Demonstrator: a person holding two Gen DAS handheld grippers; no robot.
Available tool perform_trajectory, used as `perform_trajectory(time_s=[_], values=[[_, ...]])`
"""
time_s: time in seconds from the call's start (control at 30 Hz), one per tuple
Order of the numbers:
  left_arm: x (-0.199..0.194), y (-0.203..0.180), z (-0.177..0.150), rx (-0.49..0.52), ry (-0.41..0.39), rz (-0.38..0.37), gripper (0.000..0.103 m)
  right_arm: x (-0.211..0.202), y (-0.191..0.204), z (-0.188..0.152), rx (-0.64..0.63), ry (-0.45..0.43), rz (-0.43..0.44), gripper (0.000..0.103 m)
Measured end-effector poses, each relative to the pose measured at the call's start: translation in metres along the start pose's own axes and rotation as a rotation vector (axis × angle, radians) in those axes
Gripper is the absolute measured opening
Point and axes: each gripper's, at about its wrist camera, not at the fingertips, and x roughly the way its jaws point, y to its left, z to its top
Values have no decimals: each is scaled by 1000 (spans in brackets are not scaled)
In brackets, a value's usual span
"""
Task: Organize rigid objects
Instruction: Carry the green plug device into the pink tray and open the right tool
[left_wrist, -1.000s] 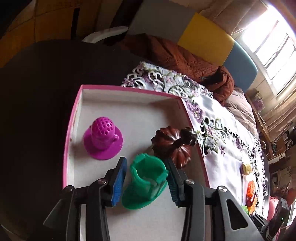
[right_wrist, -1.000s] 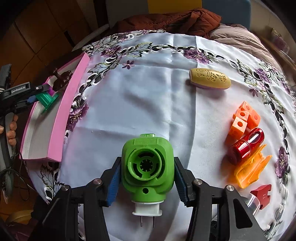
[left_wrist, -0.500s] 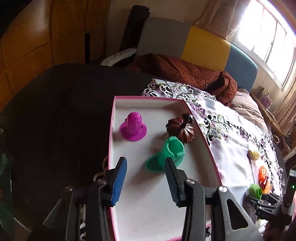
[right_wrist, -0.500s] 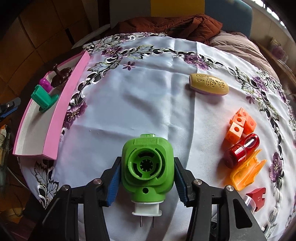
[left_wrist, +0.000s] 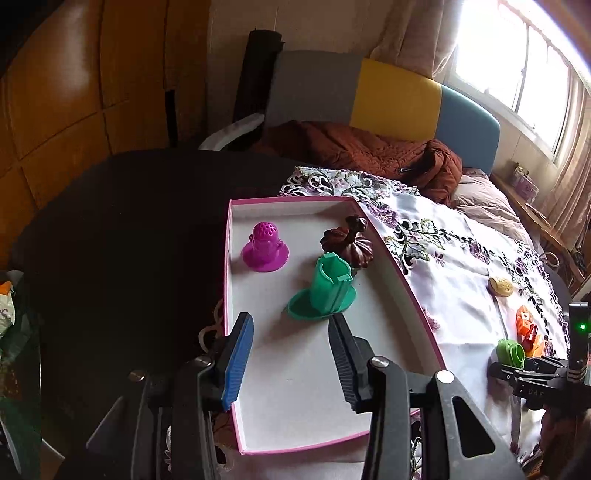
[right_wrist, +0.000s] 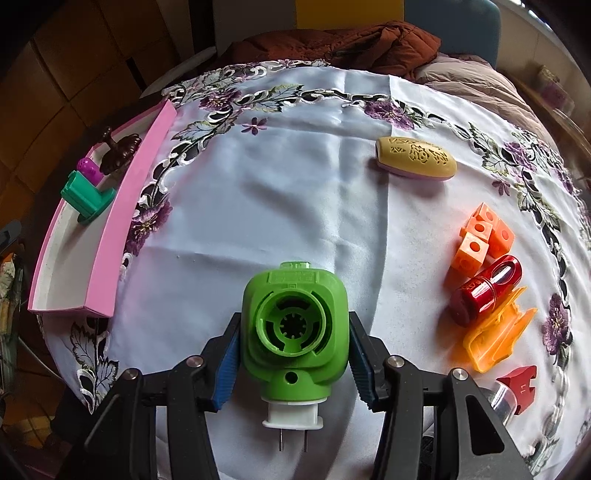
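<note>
The left gripper (left_wrist: 291, 354) hangs over the near end of the pink tray (left_wrist: 413, 291), its jaws parted with nothing between them. Inside the tray stand three things: a teal holder (left_wrist: 325, 291) just ahead of the jaws, a dark brown pumpkin (left_wrist: 347, 243) touching it from behind, and a magenta stand (left_wrist: 265, 248) apart to the left. The tray sits at the edge of a white cloth with purple flowers (right_wrist: 295, 177) that covers the desk.

The right gripper (right_wrist: 293, 356) has its jaws clenched on a green plug-in device (right_wrist: 295, 328), one pad pressed to each side, the white base and two metal prongs pointing back toward the camera. In the right wrist view the device is over the cloth, well apart from the tray (whether it rests on the cloth or is lifted cannot be told).

Farther out on the cloth lies a yellow carved case (right_wrist: 415, 158). At the right edge, close together, are orange cubes (right_wrist: 484, 240), a red bottle (right_wrist: 485, 291), an orange clip (right_wrist: 496, 336) and a small red piece (right_wrist: 519, 386).
</note>
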Motion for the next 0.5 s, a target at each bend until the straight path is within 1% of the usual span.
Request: perform_trajectory(time_s=[0.4, 0.5], values=[[-5, 13, -6, -20, 5, -1, 42, -3, 6, -2, -5, -26, -58, 52], [-6, 17, -7, -25, 3, -1, 42, -9, 7, 0, 8, -53, -62, 52]])
